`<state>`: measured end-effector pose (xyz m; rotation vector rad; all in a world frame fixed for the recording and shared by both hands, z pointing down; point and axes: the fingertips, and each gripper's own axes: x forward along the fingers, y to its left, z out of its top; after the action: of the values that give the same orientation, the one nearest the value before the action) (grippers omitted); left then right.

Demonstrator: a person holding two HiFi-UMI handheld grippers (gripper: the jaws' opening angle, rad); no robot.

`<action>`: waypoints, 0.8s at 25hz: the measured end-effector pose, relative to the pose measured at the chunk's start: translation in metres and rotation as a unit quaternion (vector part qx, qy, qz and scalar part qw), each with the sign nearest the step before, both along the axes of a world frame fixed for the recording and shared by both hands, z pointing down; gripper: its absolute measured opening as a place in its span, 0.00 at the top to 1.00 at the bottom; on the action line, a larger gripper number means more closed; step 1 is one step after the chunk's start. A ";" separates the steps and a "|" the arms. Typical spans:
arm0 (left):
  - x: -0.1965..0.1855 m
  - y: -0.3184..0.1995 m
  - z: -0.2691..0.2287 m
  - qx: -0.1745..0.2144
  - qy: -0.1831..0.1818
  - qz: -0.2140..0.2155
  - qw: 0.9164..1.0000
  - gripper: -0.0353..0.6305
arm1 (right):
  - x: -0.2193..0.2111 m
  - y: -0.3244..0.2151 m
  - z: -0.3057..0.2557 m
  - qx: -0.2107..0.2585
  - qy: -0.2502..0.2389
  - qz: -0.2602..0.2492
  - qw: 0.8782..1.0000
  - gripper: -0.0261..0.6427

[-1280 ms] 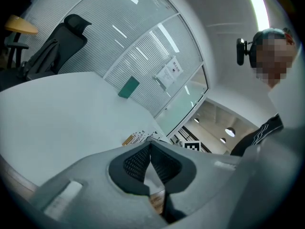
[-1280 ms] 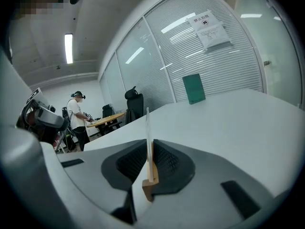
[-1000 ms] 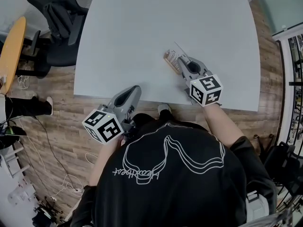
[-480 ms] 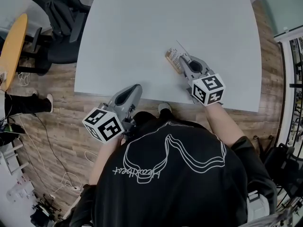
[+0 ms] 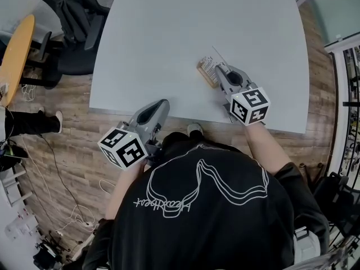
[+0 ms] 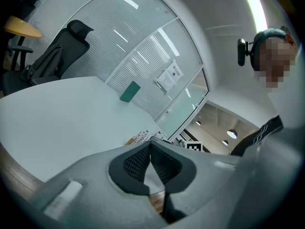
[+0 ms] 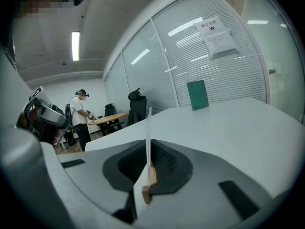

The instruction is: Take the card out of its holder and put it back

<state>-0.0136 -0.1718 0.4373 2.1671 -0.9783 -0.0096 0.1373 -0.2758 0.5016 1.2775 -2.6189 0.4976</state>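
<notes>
A small wooden card holder (image 5: 205,75) lies on the white table (image 5: 169,44), near its front edge. A thin white card (image 7: 148,128) stands edge-on between my right gripper's pads, with the holder's wooden block (image 7: 151,177) just under them. My right gripper (image 5: 218,68) is shut on the card where it meets the holder. My left gripper (image 5: 163,103) hangs just off the table's front edge, shut with nothing in it; its pads (image 6: 139,160) meet at the tip. From the left gripper view the holder and card (image 6: 139,138) show far off on the table.
A black office chair (image 5: 73,21) stands at the table's far left, beside a yellow round table (image 5: 14,49). A green block (image 7: 197,94) stands on the table's far side by a glass wall. Another person (image 7: 80,116) stands at a distant desk. Cables lie on the wood floor (image 5: 67,207).
</notes>
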 end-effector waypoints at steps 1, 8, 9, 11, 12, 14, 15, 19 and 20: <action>0.000 0.001 -0.002 0.001 0.001 0.000 1.000 0.93 | 0.000 0.001 -0.002 0.002 0.002 0.001 1.000 0.93; 0.000 0.008 -0.015 0.007 0.004 0.011 1.000 0.93 | 0.003 0.005 -0.016 0.012 0.012 0.011 1.000 0.93; -0.001 0.008 -0.017 0.007 0.004 0.012 1.000 0.93 | 0.004 0.005 -0.019 0.012 0.012 0.015 1.000 0.93; -0.005 0.010 -0.022 0.007 0.006 0.015 1.000 0.93 | 0.003 0.004 -0.023 0.012 0.011 0.023 1.000 0.93; -0.006 0.011 -0.024 0.007 0.006 0.016 1.000 0.93 | 0.003 0.004 -0.026 0.012 0.010 0.027 1.000 0.93; -0.008 0.013 -0.027 0.008 0.007 0.018 1.000 0.93 | 0.001 0.004 -0.032 0.013 0.010 0.033 0.999 0.93; -0.009 0.014 -0.029 0.008 0.007 0.019 1.000 0.93 | 0.000 0.004 -0.035 0.014 0.012 0.035 0.999 0.93; -0.013 0.023 -0.033 0.010 0.008 0.026 1.000 0.93 | -0.003 0.010 -0.047 0.026 0.016 0.042 0.999 0.93; -0.013 0.026 -0.034 0.012 0.008 0.028 1.000 0.93 | -0.003 0.012 -0.050 0.029 0.015 0.045 0.998 0.93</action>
<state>-0.0268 -0.1461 0.4030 2.2120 -0.9130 -0.0114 0.1344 -0.2639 0.4519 1.4144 -2.5787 0.4149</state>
